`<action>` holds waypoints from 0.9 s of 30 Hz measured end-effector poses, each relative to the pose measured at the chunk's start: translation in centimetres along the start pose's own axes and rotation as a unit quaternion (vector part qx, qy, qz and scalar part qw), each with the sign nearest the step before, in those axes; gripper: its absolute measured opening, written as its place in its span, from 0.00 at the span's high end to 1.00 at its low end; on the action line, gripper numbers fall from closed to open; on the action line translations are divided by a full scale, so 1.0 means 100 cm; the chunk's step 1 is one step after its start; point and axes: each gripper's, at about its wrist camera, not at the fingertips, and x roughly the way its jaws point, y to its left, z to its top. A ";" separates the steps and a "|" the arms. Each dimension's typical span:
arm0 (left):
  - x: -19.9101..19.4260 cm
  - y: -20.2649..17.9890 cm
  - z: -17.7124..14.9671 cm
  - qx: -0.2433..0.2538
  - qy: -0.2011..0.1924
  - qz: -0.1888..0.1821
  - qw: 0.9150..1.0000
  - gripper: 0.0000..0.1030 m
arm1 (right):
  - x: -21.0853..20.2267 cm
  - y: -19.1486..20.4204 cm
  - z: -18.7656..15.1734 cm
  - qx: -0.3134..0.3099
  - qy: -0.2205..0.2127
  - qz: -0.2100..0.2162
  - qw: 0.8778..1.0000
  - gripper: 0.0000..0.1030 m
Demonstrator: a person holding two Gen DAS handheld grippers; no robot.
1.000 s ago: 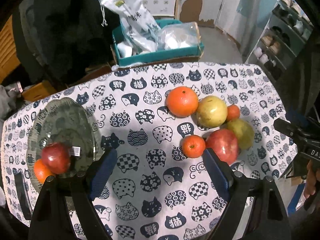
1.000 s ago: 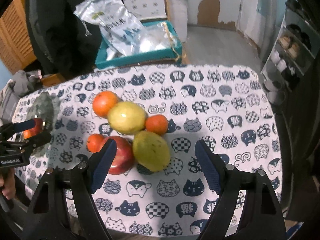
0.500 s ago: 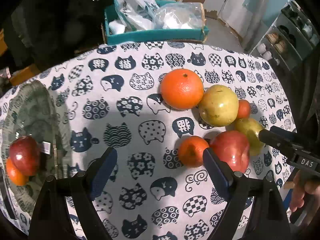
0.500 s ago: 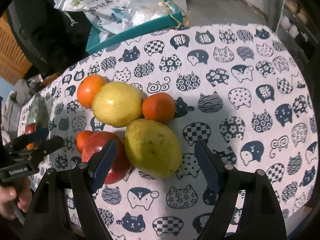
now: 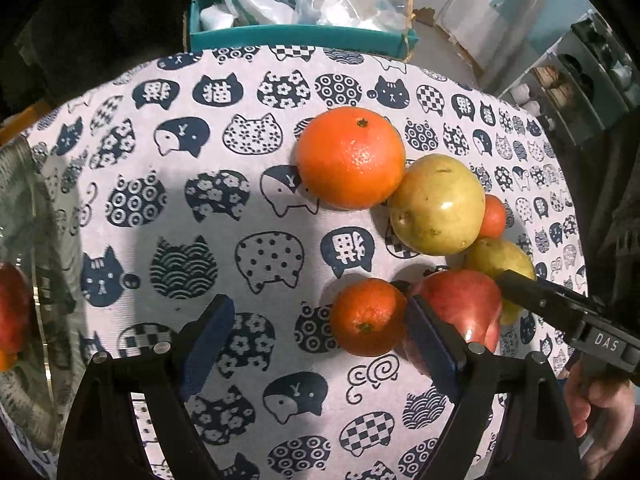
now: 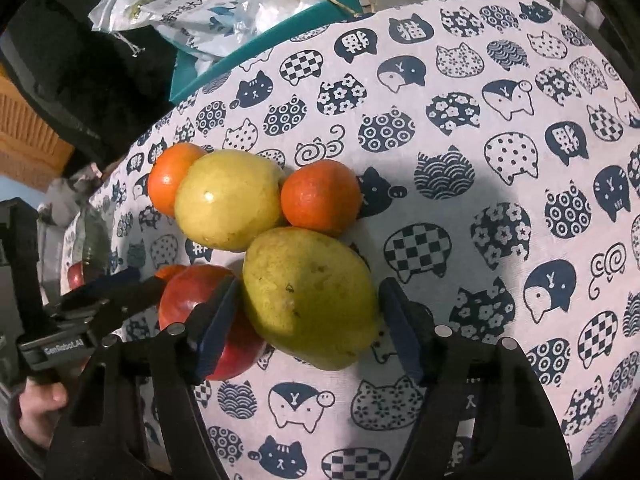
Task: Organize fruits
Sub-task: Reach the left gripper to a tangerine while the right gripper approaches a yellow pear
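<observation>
Right gripper (image 6: 310,316) jaws just closing around green mango (image 6: 308,296), pads not yet pressing; could shove red apple (image 6: 200,304). Left gripper (image 5: 316,336) wide open, small tangerine (image 5: 366,316) inside ungripped, may roll away w/ neighbours touching.

Six fruits cluster on the cat-print cloth (image 5: 256,216), all placed relative to the round yellow-green fruit (image 5: 437,205). A big orange (image 5: 351,157) touches its far-left side. A small mandarin (image 6: 320,199) sits tight on its right. Nearer, an oval green mango (image 6: 308,296) lies tilted on its side, a glossy red apple (image 5: 464,304) beside it, and another mandarin (image 5: 366,316) left of the apple, stem end up.
</observation>
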 end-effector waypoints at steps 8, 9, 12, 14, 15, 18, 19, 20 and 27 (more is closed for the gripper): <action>0.001 -0.006 -0.001 0.014 0.002 -0.036 0.999 0.43 | -0.018 0.009 -0.004 -0.053 -0.028 -0.119 0.991 0.31; -0.001 -0.010 -0.002 0.022 0.000 -0.037 0.999 0.46 | -0.019 0.009 -0.004 -0.059 -0.029 -0.131 0.989 0.31; -0.004 -0.022 -0.004 0.047 -0.008 -0.034 0.998 0.65 | -0.018 0.006 -0.007 -0.068 -0.024 -0.157 0.985 0.33; -0.007 -0.028 -0.006 0.065 -0.013 -0.020 0.998 0.70 | -0.018 0.007 -0.009 -0.074 -0.024 -0.159 0.984 0.33; -0.008 -0.030 -0.007 0.071 -0.016 -0.014 0.997 0.70 | -0.018 0.007 -0.009 -0.077 -0.022 -0.160 0.984 0.33; -0.009 -0.030 -0.008 0.076 -0.017 -0.015 0.997 0.70 | -0.016 0.011 -0.010 -0.087 -0.015 -0.165 0.982 0.32; -0.009 -0.028 -0.007 0.072 -0.019 -0.019 0.997 0.69 | -0.015 0.011 -0.010 -0.088 -0.013 -0.165 0.982 0.31; -0.007 -0.026 -0.006 0.068 -0.014 -0.022 0.997 0.58 | -0.013 0.011 -0.010 -0.088 -0.011 -0.167 0.982 0.30; 0.006 -0.011 -0.009 0.032 0.004 -0.041 0.999 0.38 | 0.006 -0.003 -0.013 -0.063 0.014 -0.157 0.985 0.29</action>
